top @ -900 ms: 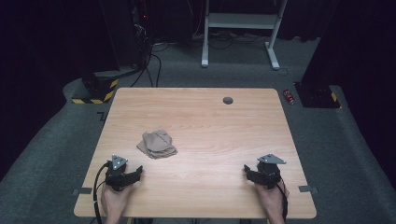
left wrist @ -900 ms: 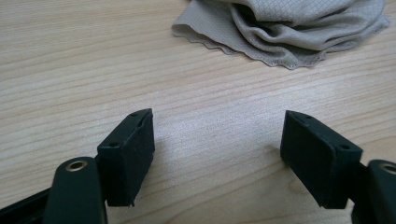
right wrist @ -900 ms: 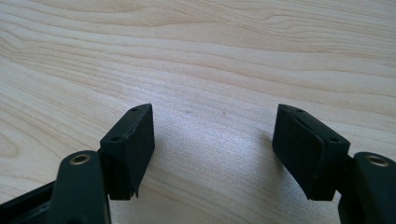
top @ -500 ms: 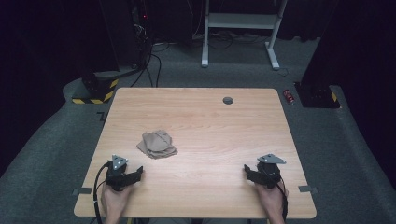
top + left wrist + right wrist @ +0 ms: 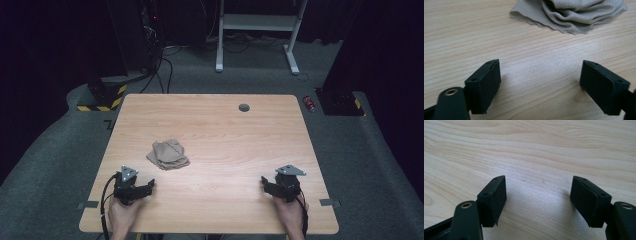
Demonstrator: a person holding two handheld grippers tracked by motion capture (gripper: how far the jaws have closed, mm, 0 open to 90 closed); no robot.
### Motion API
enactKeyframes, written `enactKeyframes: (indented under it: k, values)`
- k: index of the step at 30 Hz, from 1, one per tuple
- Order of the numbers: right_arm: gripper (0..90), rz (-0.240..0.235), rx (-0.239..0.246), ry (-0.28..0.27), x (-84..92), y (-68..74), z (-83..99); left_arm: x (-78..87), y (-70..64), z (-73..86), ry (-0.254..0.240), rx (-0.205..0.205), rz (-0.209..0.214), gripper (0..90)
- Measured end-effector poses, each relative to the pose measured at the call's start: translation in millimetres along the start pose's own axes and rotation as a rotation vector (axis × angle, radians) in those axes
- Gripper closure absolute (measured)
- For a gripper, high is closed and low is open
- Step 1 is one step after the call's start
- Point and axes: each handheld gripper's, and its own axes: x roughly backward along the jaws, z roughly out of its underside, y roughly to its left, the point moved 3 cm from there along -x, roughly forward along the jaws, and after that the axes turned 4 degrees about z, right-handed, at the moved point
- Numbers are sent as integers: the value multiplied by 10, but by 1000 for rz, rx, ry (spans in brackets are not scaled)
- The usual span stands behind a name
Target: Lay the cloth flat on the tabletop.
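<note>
A crumpled beige cloth (image 5: 168, 154) lies on the left half of the wooden table (image 5: 225, 135); the left gripper view shows the cloth (image 5: 571, 13) just ahead of its jaws. My left gripper (image 5: 149, 184) rests near the table's front left, a short way from the cloth, jaws wide apart with bare wood between them (image 5: 540, 80). My right gripper (image 5: 264, 183) rests near the front right, far from the cloth, also open over bare wood (image 5: 538, 195). A hand holds each gripper from the table's near edge.
A small dark round grommet (image 5: 244, 107) sits near the table's far edge. Beyond the table is grey carpet with a white desk frame (image 5: 257, 30), cables and a yellow-black striped block (image 5: 102, 100). A red object (image 5: 310, 103) lies on the floor at the far right corner.
</note>
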Motion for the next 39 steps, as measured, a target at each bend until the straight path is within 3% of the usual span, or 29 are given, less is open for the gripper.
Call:
enactKeyframes:
  k: [7,12,16,22,24,39]
  values:
    - [289,-1,-1,1,1,1,1,-20,-11,-17,9,0,-5,136]
    - [289,-1,-1,1,1,1,1,-23,-13,-37,13,12,-9,164]
    - [288,-1,0,1,1,2,0,-26,-15,-58,3,30,20,184]
    - [288,-2,2,0,1,2,0,-60,-45,-111,13,14,31,185]
    - [288,-2,2,0,2,2,0,-64,-53,-142,6,31,52,183]
    - [287,-3,6,1,1,2,0,-89,-125,-367,-32,20,83,199]
